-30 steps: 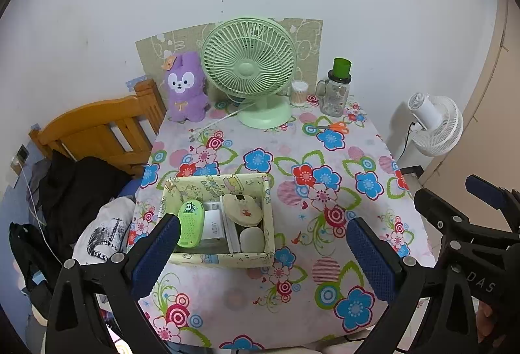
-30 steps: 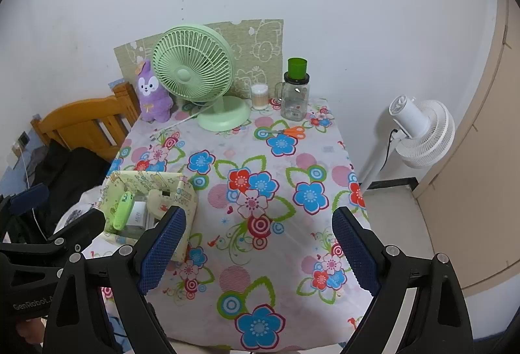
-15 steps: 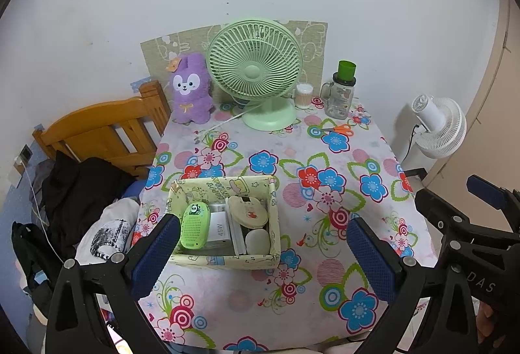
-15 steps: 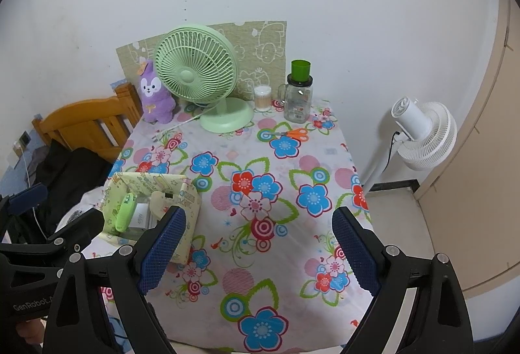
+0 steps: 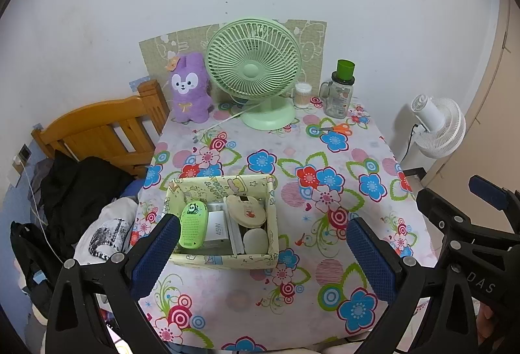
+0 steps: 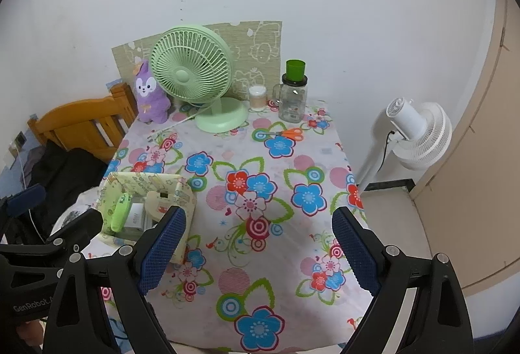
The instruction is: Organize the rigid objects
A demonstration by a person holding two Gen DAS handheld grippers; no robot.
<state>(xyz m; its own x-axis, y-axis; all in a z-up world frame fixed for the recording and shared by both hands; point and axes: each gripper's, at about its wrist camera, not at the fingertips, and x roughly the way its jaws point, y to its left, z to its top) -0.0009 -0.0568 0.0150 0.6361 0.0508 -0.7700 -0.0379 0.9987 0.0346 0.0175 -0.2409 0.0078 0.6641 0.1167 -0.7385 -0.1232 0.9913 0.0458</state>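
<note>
- My left claw (image 5: 260,243) is spread wide and holds nothing, above the tabletop (image 5: 325,159)
- My right claw (image 6: 260,243) is spread too, empty
- The patterned box (image 5: 224,258) sits at my left claw's ten o'clock, holding a green gadget (image 5: 194,225) and a white charger (image 5: 217,226)

On the surface (image 5: 325,256), the box (image 5: 224,259) sits near the front left edge, holding a speaker (image 5: 193,225) leftmost. Behind stand a plush toy (image 5: 190,89), fan (image 5: 253,65), and jar (image 5: 339,95), left to right.
</note>
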